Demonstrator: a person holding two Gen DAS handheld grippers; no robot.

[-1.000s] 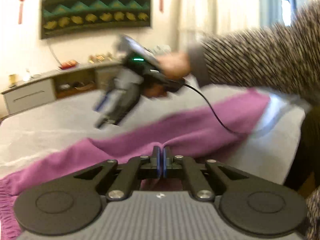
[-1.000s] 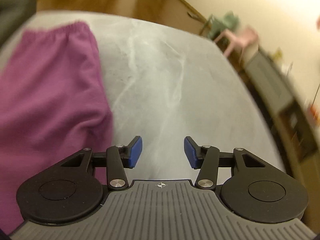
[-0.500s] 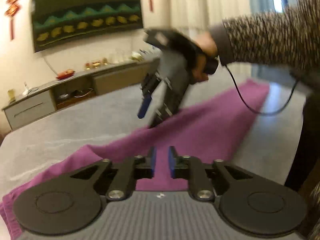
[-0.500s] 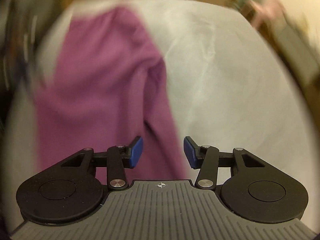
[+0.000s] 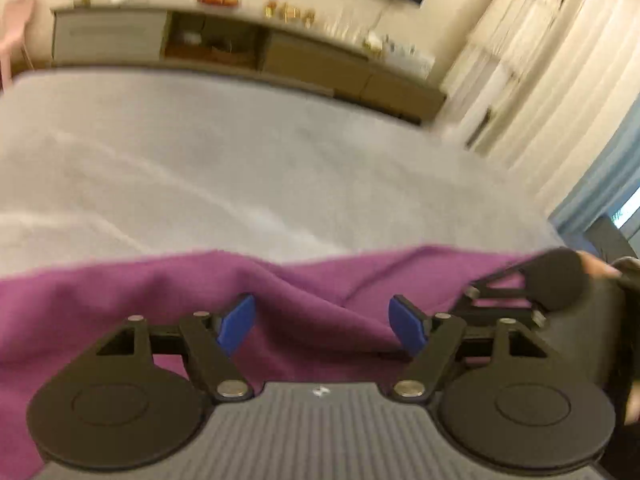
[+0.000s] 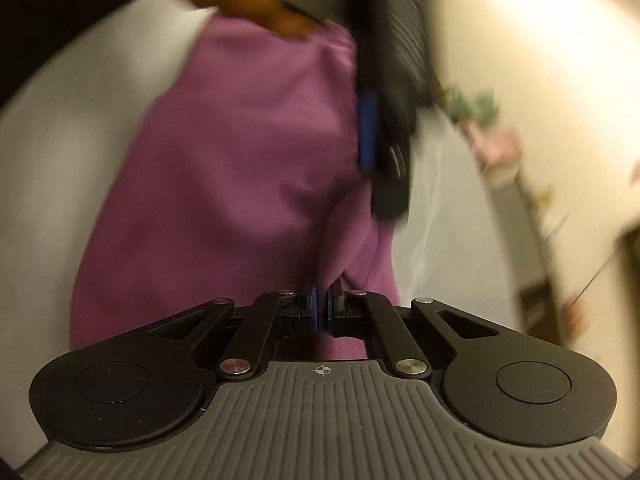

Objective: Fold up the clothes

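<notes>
In the left wrist view, a purple garment (image 5: 200,300), soft and fleece-like, is spread across the near edge of a grey bed cover (image 5: 240,168). The left gripper (image 5: 322,324) is held just above it; its jaws have just been opening and now stand well apart, with a ridge of cloth lying between the blue pads (image 5: 238,322) but not pressed by them, so the garment is judged released on this side. The right gripper (image 5: 532,292) is seen at the right edge, low on the cloth. A low cabinet (image 5: 240,46) runs along the far wall.

In the right wrist view, the right gripper (image 6: 322,312) has just been closing and is now clenched on a fold of the purple garment (image 6: 240,160), which stretches away toward the far side. The left gripper (image 6: 380,132) is seen blurred beyond, at the garment's right edge.

A re-grip between folds appears to be in hand. Next, a fresh edge must be pinched by the left gripper so both ends can be carried over together
</notes>
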